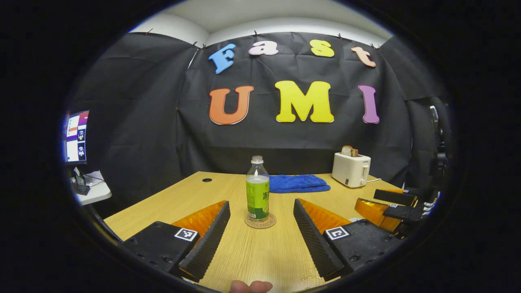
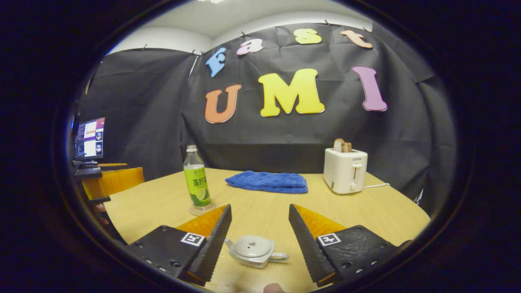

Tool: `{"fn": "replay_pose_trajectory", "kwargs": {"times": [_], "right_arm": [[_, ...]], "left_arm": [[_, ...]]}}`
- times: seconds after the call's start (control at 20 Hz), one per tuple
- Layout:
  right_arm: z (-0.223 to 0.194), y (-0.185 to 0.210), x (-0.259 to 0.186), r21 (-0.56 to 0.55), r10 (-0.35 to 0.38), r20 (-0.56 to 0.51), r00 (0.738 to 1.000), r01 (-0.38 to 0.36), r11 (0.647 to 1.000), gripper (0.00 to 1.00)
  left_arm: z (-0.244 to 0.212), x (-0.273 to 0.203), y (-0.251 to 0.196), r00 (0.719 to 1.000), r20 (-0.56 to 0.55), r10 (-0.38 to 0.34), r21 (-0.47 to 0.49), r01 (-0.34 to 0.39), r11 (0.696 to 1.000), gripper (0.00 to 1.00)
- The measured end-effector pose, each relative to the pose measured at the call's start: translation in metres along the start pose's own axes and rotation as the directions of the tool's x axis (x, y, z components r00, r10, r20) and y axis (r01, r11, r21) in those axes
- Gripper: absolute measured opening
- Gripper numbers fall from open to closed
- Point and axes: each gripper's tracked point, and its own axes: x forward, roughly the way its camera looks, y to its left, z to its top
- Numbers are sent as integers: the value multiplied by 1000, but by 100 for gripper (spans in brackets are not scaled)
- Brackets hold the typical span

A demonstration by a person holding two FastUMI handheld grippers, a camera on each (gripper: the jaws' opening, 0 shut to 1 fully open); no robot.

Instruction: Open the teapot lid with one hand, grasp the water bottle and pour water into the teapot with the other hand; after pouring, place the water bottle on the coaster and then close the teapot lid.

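Bottle [image 1: 257,189] upright on the coaster [image 1: 260,221], uncapped and partly filled; teapot [image 2: 255,250] on the table [image 2: 386,211] with its lid [image 2: 253,245] seated. Whether water has been poured cannot be told, so this is judged either the start or the end of the task. Left gripper [image 1: 260,228] hovers level above the table, wide open and empty, bottle centred beyond its fingers. Right gripper [image 2: 259,236] hovers likewise, wide open and empty, teapot near, between its fingers, untouched.

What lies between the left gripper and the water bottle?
Bare wooden table. In the left gripper view, the open left gripper faces the water bottle on its coaster, nothing between.
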Motion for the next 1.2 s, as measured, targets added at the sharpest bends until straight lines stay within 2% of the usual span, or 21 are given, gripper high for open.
{"fn": "replay_pose_trajectory", "kwargs": {"times": [0.05, 0.15, 0.4, 0.6, 0.8, 0.95, 1.2], "right_arm": [[9, -3, -7, -8, -11, 22, 1000, 11, 1000, 91], [25, -9, -25, -14, -45, 69, 997, 46, 999, 95], [41, -20, -66, -34, -127, 136, 982, 133, 991, 93], [44, -16, -85, -49, -162, 151, 975, 171, 984, 95], [43, -3, -87, -25, -166, 143, 976, 172, 985, 94], [49, 0, -91, -50, -173, 156, 972, 183, 982, 97], [50, 5, -95, -53, -183, 164, 969, 194, 980, 96]], "left_arm": [[1, -1, -5, 1000, 5, -8, 5, 8, 1000, 98], [6, -6, -18, 999, 25, -28, 9, 28, 1000, 98], [8, -20, -35, 996, 60, -73, 26, 71, 997, 98], [4, -26, -38, 991, 80, -110, 63, 105, 993, 97], [10, -34, -36, 991, 84, -107, 54, 102, 993, 98], [6, -35, -36, 991, 66, -116, 43, 114, 993, 98], [7, -37, -25, 993, 51, -103, 19, 102, 995, 98]]}}
